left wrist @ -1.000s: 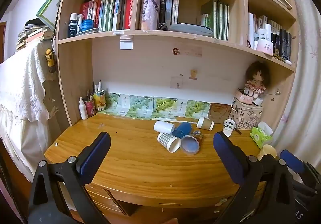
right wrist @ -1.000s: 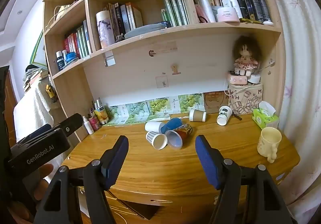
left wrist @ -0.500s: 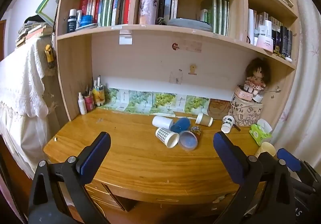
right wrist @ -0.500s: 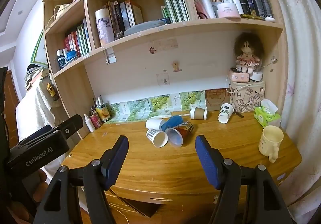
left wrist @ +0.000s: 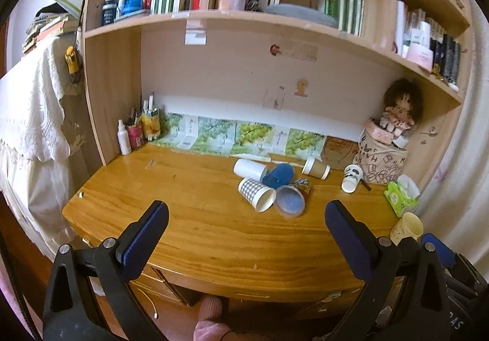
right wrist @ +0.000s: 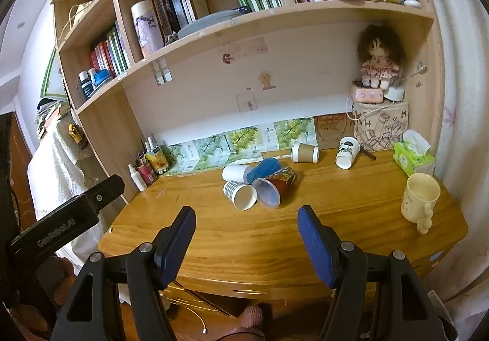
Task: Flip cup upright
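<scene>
Several paper cups lie on their sides in a cluster on the wooden desk: a checked cup, a white cup, a blue cup and a patterned red cup with its mouth toward me. A brown cup and a white printed cup lie farther back right. My left gripper is open and empty, short of the desk's front edge. My right gripper is open and empty, in front of the cluster.
A cream mug stands upright at the desk's right edge. A green tissue pack, a printed box with a doll, and bottles at the back left line the desk. Bookshelves hang above.
Both grippers have risen a little and tilted down, so the desk and cups sit slightly lower and closer in view. The cups have not moved. Both grippers stay open.
</scene>
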`<state>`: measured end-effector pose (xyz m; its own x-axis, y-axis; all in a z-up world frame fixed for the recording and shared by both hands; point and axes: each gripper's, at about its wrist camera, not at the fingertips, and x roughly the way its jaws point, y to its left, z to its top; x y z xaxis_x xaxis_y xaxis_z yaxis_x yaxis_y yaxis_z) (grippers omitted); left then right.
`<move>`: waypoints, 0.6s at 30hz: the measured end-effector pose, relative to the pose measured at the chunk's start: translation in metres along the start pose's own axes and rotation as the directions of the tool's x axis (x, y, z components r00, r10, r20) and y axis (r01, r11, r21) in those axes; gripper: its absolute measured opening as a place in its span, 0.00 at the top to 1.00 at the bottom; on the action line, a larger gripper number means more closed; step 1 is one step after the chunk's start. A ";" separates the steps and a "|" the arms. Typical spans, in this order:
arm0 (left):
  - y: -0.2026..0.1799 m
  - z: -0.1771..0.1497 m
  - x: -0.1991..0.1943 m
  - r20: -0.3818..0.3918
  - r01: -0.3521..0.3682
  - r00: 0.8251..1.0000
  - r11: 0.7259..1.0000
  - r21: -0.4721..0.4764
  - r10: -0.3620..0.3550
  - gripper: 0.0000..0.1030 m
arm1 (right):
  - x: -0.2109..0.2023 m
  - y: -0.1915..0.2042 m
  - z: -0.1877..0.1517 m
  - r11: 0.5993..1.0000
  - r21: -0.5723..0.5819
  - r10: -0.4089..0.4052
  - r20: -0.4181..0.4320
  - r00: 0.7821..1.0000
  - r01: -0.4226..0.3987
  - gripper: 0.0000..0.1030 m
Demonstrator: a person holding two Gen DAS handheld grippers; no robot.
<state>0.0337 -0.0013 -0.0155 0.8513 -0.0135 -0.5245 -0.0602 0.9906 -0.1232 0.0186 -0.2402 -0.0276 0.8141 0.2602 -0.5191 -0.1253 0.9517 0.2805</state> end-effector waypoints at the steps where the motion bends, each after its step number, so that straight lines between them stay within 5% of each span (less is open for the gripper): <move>1: 0.001 0.001 0.004 -0.010 -0.001 1.000 1.000 -0.002 0.001 0.01 | 0.004 -0.001 0.002 1.000 0.004 0.005 -0.010 1.000 -0.005 0.32; 18: 0.022 0.054 0.124 -0.121 0.030 0.993 0.993 0.118 -0.015 0.01 | 0.122 -0.019 0.032 0.979 0.200 0.055 -0.131 0.990 -0.028 0.32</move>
<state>0.1658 0.0262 -0.0380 0.7830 -0.0449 -0.6203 0.0269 0.9989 -0.0383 0.1388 -0.2317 -0.0703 0.7245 0.3311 -0.6046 -0.0320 0.8923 0.4502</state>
